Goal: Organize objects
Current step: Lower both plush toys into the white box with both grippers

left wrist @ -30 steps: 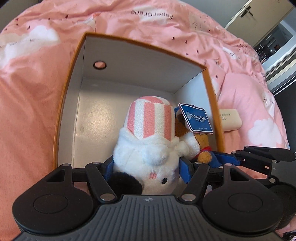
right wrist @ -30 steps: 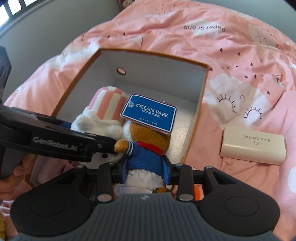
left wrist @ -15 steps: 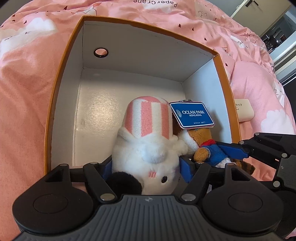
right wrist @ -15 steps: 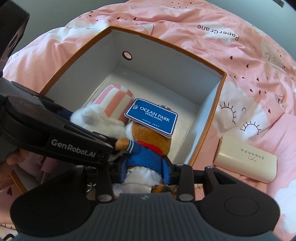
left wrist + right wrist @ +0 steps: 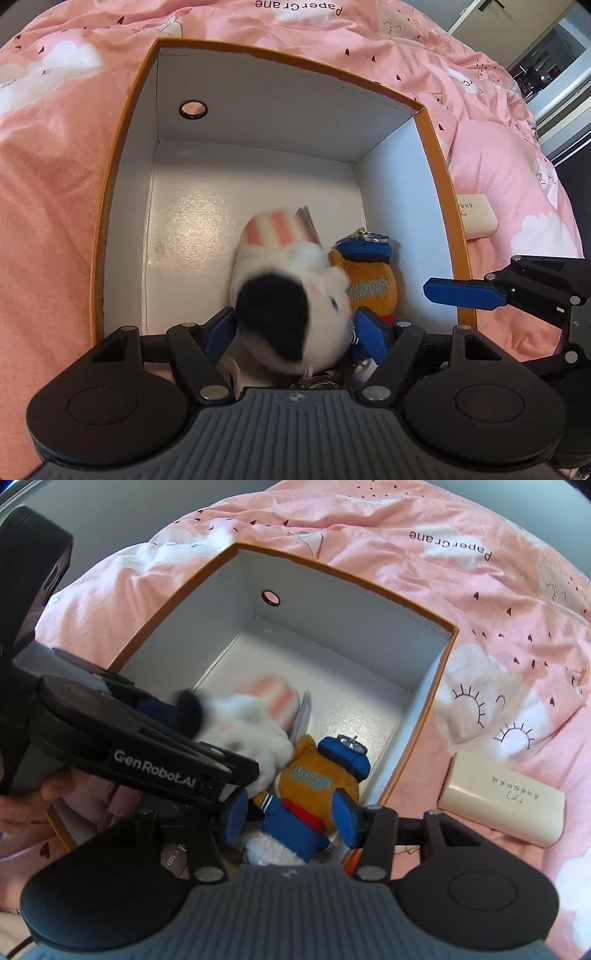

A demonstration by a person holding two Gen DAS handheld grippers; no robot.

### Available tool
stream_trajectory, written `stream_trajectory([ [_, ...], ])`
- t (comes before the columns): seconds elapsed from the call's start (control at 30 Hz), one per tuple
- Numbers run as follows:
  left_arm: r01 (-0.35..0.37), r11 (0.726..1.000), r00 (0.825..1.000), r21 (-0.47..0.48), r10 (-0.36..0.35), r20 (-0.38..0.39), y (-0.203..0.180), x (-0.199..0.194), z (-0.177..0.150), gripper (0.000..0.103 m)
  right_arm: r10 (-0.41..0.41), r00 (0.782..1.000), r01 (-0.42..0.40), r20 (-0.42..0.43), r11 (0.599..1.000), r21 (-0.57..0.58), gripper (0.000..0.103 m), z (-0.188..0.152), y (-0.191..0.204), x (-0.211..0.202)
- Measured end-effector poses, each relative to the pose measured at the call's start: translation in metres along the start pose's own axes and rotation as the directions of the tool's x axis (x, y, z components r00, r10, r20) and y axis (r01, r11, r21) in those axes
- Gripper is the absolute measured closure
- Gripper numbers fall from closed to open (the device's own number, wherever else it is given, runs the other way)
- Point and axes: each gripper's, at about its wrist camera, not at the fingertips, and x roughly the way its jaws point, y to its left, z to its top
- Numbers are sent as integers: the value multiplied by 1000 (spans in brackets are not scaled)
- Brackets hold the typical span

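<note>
Box: I see an open box [image 5: 439,206] with an orange rim and white inside, resting on the bed [image 5: 55,221] under a pink printed cover; a round hole [image 5: 192,110] sits in its far wall
White plush: my left view shows the white plush [image 5: 291,295] with a pink-striped cap and a black patch, blurred, lying in the near part of the box
Bear plush: the brown bear plush [image 5: 310,797] in blue clothes and blue cap lies face down just beside the white plush, against the box's right wall; a card tag [image 5: 303,712] sticks up between the two toys
Left hand-held gripper: my left hand-held gripper [image 5: 295,332] stands spread wide, its blue pads either side of the white plush; I cannot tell whether they touch it
Right hand-held gripper: my right hand-held gripper [image 5: 290,821] is opening, the bear plush between its pads, which stand clear of it
Outside the box: a cream rectangular block [image 5: 502,805] lies on the bed to the right of the box
Person: part of a hand [image 5: 22,805] shows at the left edge of my right view
</note>
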Motion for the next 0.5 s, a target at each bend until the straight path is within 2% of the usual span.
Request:
stream_trajectory([
  [0.13,10,1000,1000,9,-10,13,-1,-8,3,20,-13,1000,13,-7,998,-66,52,-2,1,-5],
  [0.23,-4,1000,1000,14,4,14,-2,-10,6,29,3,1000,-5,-23,993,-117,59,-2,2,-6],
  [0.3,-10,1000,1000,4,10,15,0,-9,7,34,-3,999,-3,-34,987,-160,60,-2,5,-5],
  [0.37,-16,1000,1000,-3,16,9,0,-5,7,35,-8,999,-1,-45,980,-200,62,-1,8,-1],
  [0.43,-57,998,998,8,57,5,-1,0,6,44,-12,998,-2,-55,971,-237,67,1,12,5],
  [0.5,-68,997,998,32,68,3,-5,2,4,46,-18,997,-2,-70,961,-276,71,3,16,11],
])
